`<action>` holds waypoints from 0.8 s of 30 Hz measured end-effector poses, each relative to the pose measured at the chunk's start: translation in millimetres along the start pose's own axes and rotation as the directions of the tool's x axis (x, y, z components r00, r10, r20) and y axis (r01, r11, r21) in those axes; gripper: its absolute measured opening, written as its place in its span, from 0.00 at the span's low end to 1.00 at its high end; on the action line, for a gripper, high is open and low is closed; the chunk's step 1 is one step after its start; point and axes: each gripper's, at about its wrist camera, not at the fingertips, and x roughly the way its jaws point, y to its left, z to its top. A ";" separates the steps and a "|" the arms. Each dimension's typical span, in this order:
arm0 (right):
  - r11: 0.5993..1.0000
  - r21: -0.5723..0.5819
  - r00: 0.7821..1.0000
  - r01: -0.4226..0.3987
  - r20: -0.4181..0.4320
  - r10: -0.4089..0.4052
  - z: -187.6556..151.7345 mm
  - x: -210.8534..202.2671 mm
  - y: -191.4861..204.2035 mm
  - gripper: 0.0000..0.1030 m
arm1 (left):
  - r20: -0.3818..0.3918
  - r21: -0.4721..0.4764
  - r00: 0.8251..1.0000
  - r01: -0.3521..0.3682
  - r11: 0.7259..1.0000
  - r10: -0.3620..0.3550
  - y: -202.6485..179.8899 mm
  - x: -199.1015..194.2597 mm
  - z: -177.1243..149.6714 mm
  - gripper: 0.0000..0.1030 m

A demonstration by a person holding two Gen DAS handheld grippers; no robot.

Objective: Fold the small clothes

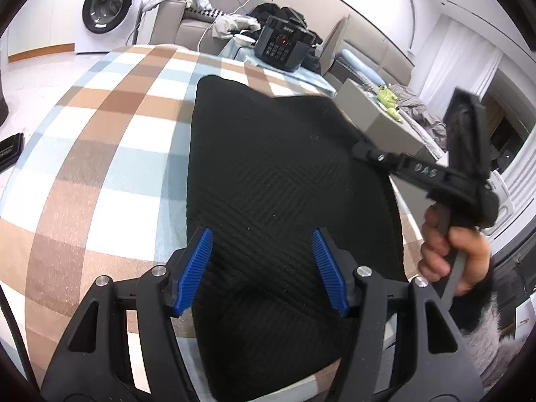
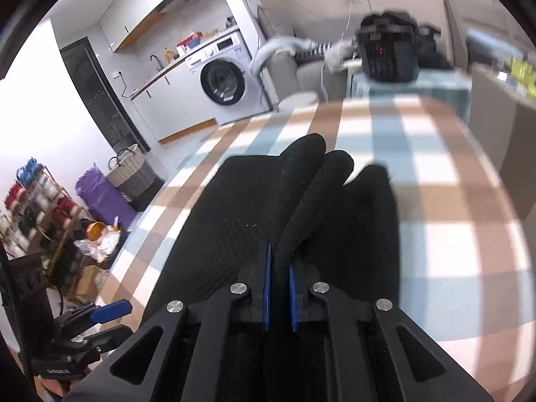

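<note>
Right tongs (image 2: 278, 268) clenched on black garment (image 1: 284, 174) (bunched fold); left tongs (image 1: 263, 268) released above it.

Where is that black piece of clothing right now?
The black garment lies on the checked blanket, under the open left claw. The right claw pinches a raised fold.
</note>
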 end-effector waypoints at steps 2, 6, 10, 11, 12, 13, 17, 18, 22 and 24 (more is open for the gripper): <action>0.998 -0.013 0.998 0.062 -0.013 -0.062 0.9 2.1 -4.6 0.08 | 0.003 0.016 1.000 0.005 1.000 -0.005 -3.9 1.2 0.4 0.58; 0.992 0.075 0.992 0.100 -0.088 -0.094 -8.4 26.1 -34.9 0.08 | -0.037 0.014 0.999 -0.005 1.000 0.005 -6.7 18.6 -3.2 0.58; 0.995 0.090 0.997 0.043 -0.066 -0.037 -11.6 21.1 -35.2 0.09 | -0.065 0.022 0.998 -0.022 1.000 0.023 -7.4 28.1 -10.8 0.58; 0.996 0.083 0.998 0.034 -0.061 -0.029 -10.4 18.6 -32.6 0.09 | -0.069 0.015 0.997 -0.021 1.000 0.022 -6.6 28.7 -11.6 0.58; 0.997 0.074 0.998 0.033 -0.061 -0.028 -9.1 16.6 -29.9 0.10 | -0.069 0.010 0.997 -0.019 1.000 0.020 -5.3 29.4 -12.1 0.58; 0.997 0.069 0.997 0.028 -0.077 -0.023 -8.6 14.9 -29.9 0.13 | -0.068 0.006 0.997 -0.020 1.000 0.020 -4.0 30.1 -11.8 0.58; 0.992 0.121 0.997 0.026 -0.074 -0.017 -19.0 -5.6 -43.6 0.30 | -0.064 0.008 0.998 -0.025 1.000 0.026 -4.9 29.7 -11.5 0.58; 0.990 0.140 0.997 0.007 -0.073 0.003 -27.2 -14.7 -48.3 0.35 | -0.062 0.013 0.998 -0.022 1.000 0.023 -6.7 28.7 -11.7 0.58; 0.975 0.210 0.995 -0.068 -0.057 0.082 -67.4 -46.0 -58.1 0.43 | -0.058 0.031 0.998 -0.009 0.999 0.011 -15.1 25.5 -11.9 0.58; 0.972 0.224 0.994 -0.071 -0.062 0.087 -90.0 -59.1 -61.1 0.43 | -0.057 0.040 0.998 -0.002 0.999 0.004 -22.4 24.6 -11.1 0.58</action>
